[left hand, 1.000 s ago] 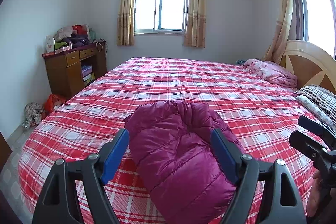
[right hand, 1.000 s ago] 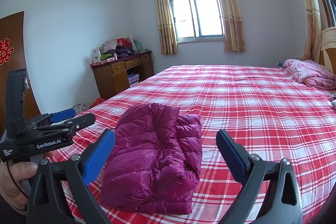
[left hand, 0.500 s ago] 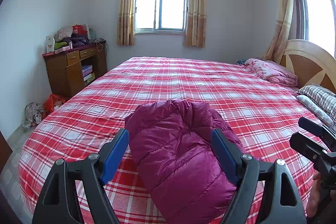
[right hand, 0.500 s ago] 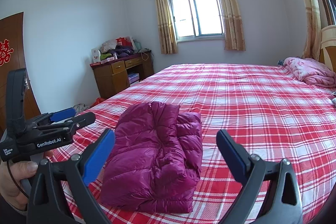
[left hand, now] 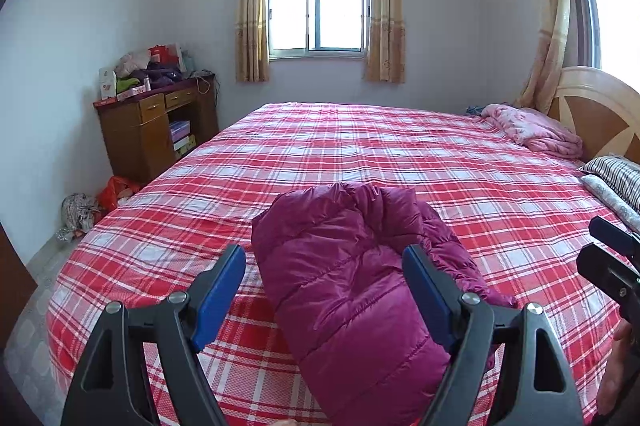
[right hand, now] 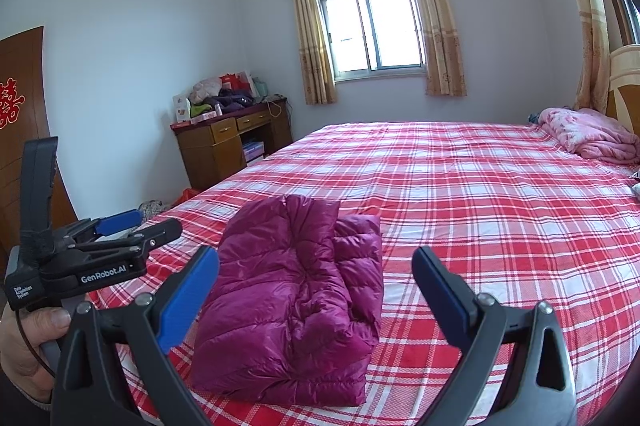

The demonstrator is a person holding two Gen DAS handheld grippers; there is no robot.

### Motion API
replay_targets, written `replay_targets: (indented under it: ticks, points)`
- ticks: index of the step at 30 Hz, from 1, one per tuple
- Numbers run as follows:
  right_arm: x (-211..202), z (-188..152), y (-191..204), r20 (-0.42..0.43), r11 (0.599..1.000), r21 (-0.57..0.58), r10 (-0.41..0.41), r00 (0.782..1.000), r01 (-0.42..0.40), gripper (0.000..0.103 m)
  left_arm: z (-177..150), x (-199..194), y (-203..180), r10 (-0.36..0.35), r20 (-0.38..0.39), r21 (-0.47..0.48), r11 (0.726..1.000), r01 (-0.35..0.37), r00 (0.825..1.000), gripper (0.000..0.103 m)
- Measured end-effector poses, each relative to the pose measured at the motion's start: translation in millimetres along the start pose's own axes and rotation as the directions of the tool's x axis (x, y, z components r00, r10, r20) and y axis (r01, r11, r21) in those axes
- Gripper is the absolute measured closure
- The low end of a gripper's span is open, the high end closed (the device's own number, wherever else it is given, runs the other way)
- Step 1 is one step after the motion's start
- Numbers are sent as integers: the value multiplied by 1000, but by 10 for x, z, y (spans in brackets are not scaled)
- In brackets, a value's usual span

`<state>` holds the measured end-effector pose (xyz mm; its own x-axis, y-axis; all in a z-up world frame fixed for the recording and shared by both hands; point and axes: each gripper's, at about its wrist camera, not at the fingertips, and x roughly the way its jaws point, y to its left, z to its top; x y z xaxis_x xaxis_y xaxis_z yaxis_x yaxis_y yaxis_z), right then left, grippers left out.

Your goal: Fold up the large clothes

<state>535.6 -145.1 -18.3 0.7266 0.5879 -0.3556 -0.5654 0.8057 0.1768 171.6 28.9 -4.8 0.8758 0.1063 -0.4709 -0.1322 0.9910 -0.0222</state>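
A magenta puffer jacket [left hand: 352, 290] lies folded into a thick bundle on the red plaid bed [left hand: 400, 154], near its foot end. In the right wrist view the jacket [right hand: 296, 302] shows stacked layers, its folded edge facing me. My left gripper [left hand: 324, 254] hovers open in front of the bundle, its blue pads clear of the fabric. From the right wrist view the left gripper [right hand: 148, 224] hangs in the air left of the jacket, held by a hand [right hand: 28, 342]. My right gripper [right hand: 316, 256] is also open with nothing in it; the left wrist view shows the right gripper [left hand: 592, 244] at the far right edge.
A pink blanket [left hand: 532, 130] and striped pillows [left hand: 616, 178] lie by the wooden headboard [left hand: 600, 114]. A cluttered wooden desk [left hand: 156, 130] stands against the left wall, with bags [left hand: 80, 210] on the floor beside it. The plaid cover stretches flat behind the jacket.
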Motion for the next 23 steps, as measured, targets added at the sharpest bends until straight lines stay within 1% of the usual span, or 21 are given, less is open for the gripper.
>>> replay_targets:
  ticks: [4,5,6,8,11,14,16,23]
  points:
    - [14,-3,-10,-3,1000,2,1,1000,-1,3,-7,30,37,-5,-14,-21,1000,5,1000,21]
    - [19,-3,-11,-4,1000,2,0,1000,0,3,-8,33,35,-8,-15,-19,1000,8,1000,18]
    - [23,-5,-19,-5,1000,1,1,1000,-1,3,-9,38,36,-10,-15,-17,1000,10,1000,13]
    - [35,-14,-16,-8,1000,-1,0,1000,0,3,-11,27,30,-4,-6,-16,1000,4,1000,11]
    - [53,-25,-14,-11,1000,1,2,1000,-2,3,-14,28,6,15,2,-3,1000,-15,1000,10]
    - [68,-38,-8,-16,1000,0,2,1000,-2,3,-20,53,-1,31,-5,3,1000,-31,1000,9]
    - [80,-51,-6,-19,1000,-1,1,1000,-1,3,-35,68,5,20,-11,-2,1000,-20,1000,9]
    - [101,-100,-8,-35,1000,6,2,999,-2,3,-68,52,24,-11,16,-14,1000,12,1000,9]
